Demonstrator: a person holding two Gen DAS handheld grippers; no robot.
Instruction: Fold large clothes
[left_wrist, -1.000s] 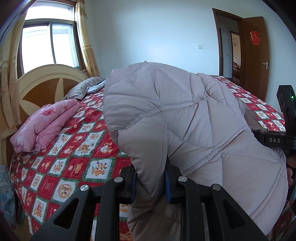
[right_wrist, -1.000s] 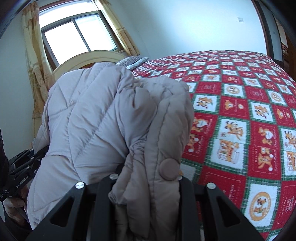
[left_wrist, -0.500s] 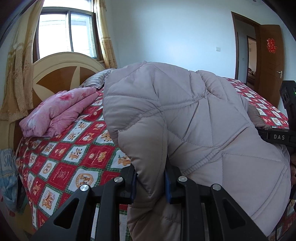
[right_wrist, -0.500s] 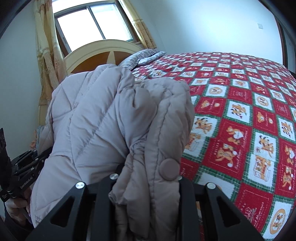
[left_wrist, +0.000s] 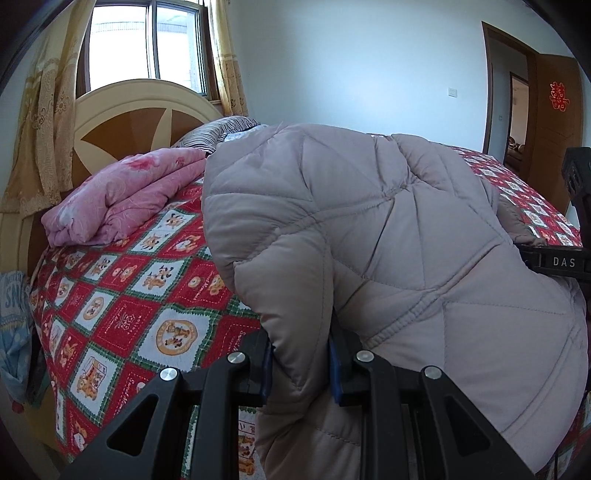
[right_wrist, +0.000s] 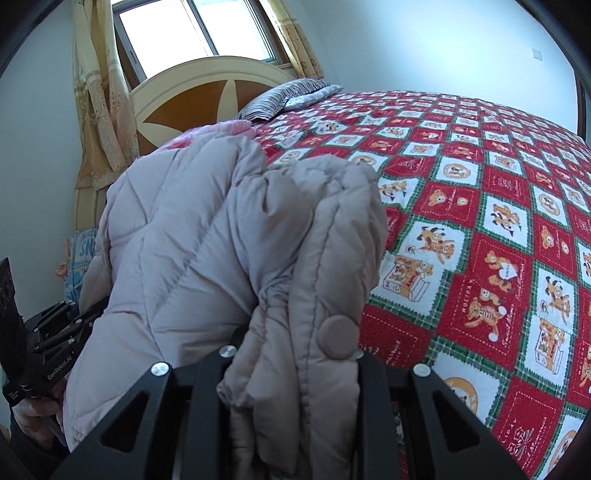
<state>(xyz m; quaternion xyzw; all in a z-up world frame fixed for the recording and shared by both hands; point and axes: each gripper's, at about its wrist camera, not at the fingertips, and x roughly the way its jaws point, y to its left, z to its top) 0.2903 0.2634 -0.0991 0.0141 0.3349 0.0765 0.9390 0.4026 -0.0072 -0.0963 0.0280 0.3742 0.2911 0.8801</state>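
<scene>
**Left wrist view: carry the jacket level, then lay it flat**

The quilted jacket (left_wrist: 388, 240) hangs bunched over the near edge of the bed (left_wrist: 147, 295). Left gripper (left_wrist: 301, 365) and right gripper (right_wrist: 295, 354) each have jaws clenched on a thick fold. Best, I judge, to spread both apart and lower toward twelve o'clock, clear of the pink blanket (left_wrist: 122, 199) at ten.

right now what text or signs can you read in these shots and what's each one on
"DAS" on the right gripper, its body seen from the left wrist.
"GenRoboLAI", roughly, on the left gripper, seen from the right wrist.
"SN", cut off, on the blue cloth.
Red double-happiness sign on the door.
Bedspread lettering: too small to read.
</scene>
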